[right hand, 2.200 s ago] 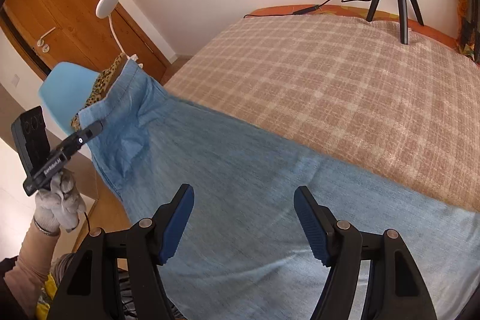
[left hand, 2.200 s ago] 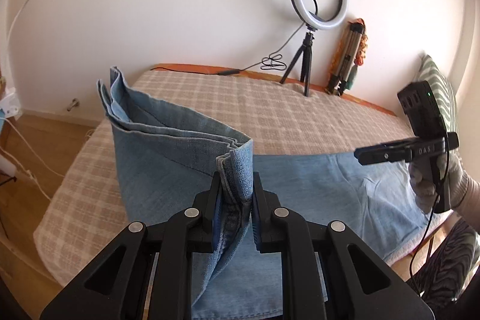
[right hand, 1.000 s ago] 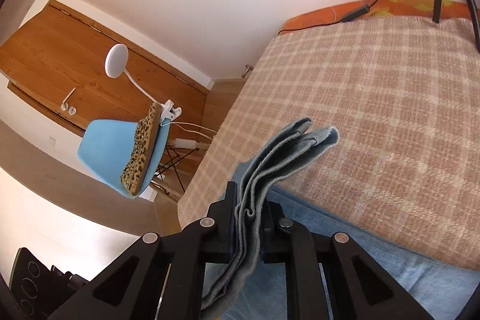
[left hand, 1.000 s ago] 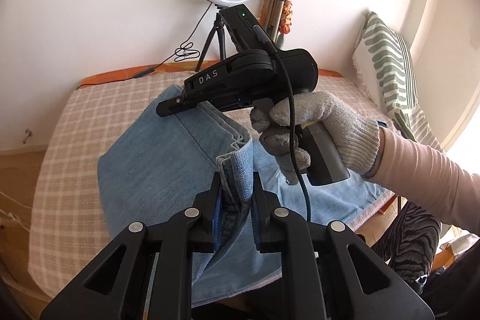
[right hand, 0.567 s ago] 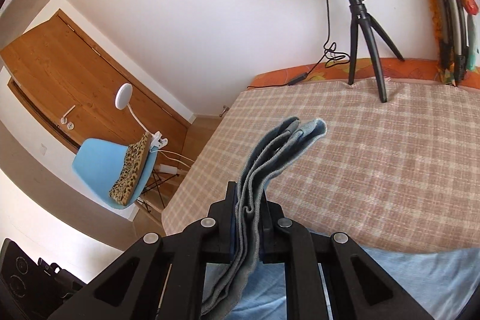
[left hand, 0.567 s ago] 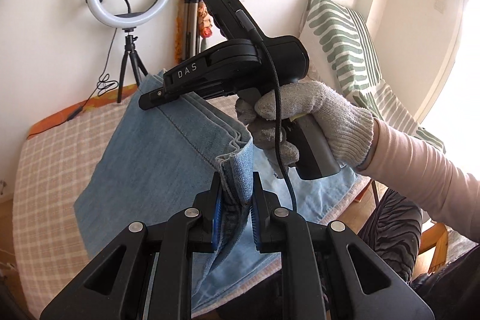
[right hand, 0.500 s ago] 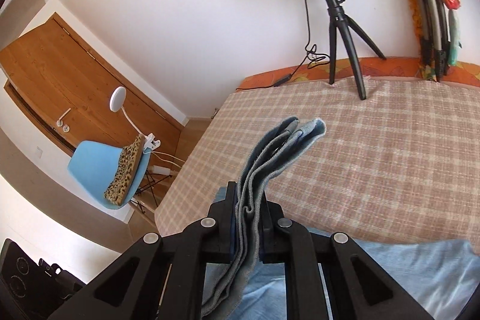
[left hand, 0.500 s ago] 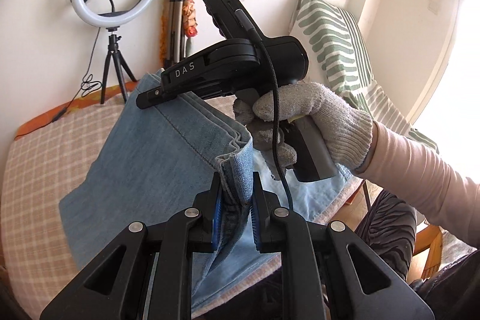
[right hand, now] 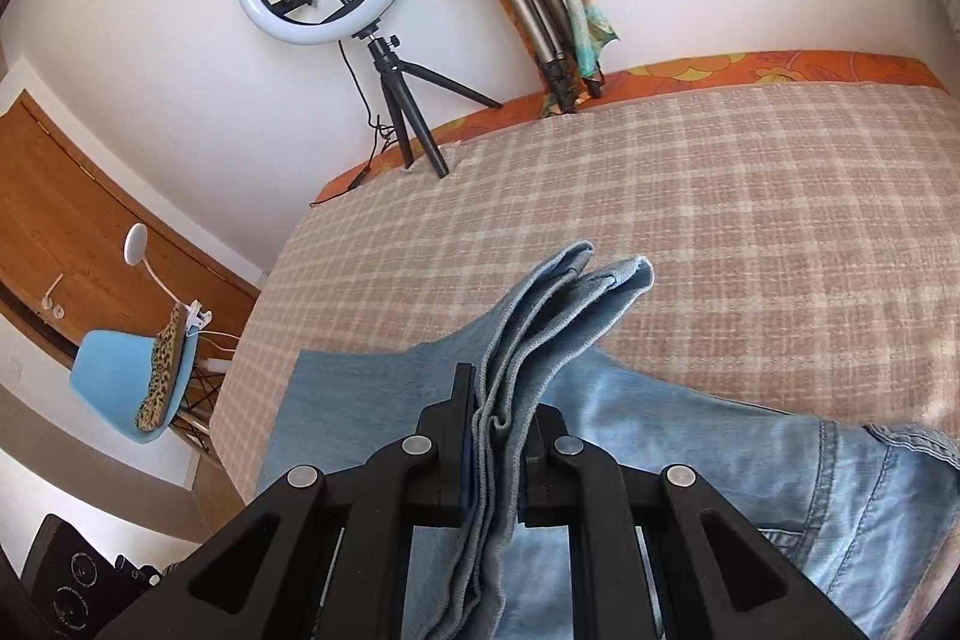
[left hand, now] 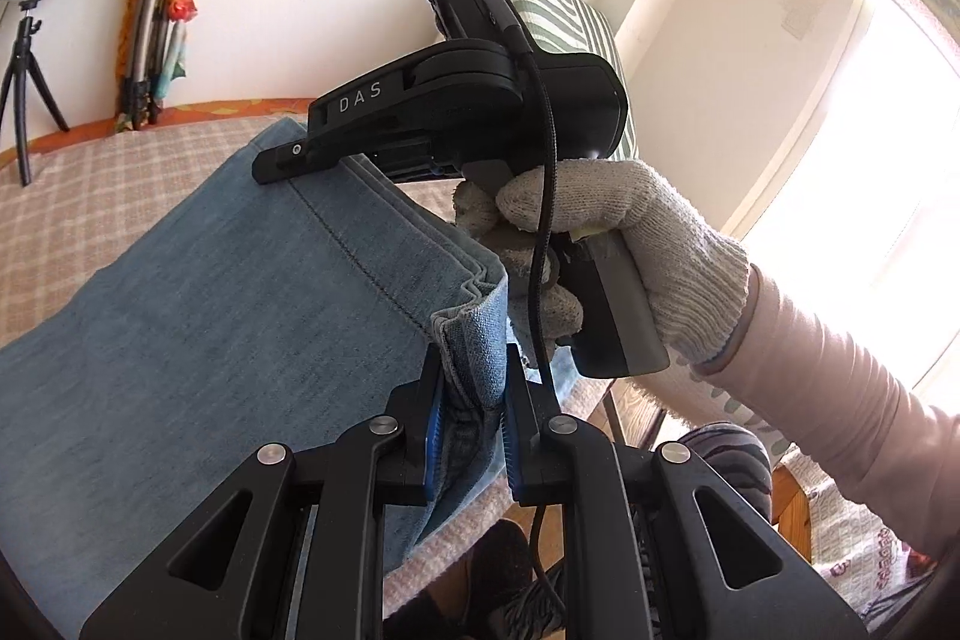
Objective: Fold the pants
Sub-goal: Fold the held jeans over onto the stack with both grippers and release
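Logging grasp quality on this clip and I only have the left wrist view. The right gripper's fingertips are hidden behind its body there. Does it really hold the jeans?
Observer: Yes. In the right wrist view the right gripper is shut on a bunched stack of hem layers of the jeans.
Operator: Is the waistband off the bed too?
Observer: No. The stitched part of the jeans lies flat on the checked bedcover, to the gripper's right.
Operator: Anything beyond the bed's far side?
Observer: A blue chair with a leopard-print cushion stands by a wooden door.
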Demonstrator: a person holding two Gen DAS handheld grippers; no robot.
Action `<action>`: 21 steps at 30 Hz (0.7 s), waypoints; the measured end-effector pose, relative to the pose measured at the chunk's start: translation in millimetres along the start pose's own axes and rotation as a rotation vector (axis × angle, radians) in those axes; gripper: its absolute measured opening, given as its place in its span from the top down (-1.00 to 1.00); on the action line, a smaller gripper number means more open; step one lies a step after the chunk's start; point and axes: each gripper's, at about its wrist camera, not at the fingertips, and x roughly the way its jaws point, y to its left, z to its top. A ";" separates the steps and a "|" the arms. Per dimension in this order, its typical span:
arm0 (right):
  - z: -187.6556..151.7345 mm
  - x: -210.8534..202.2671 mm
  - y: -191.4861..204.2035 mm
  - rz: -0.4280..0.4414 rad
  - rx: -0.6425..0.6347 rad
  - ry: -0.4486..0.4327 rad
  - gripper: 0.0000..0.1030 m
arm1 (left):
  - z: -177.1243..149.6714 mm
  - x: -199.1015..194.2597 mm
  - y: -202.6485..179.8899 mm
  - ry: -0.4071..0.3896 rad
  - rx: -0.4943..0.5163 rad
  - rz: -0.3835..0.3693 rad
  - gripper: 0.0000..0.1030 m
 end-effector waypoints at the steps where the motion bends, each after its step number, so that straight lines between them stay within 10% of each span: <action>1: -1.7 -4.8 -8.5 -0.012 0.004 -0.004 0.85 | 2.2 9.3 -5.2 0.004 0.009 -0.006 0.72; 21: -38.2 -42.0 -130.1 -0.117 0.135 -0.033 0.86 | 1.3 116.0 -45.5 0.121 0.095 -0.085 0.72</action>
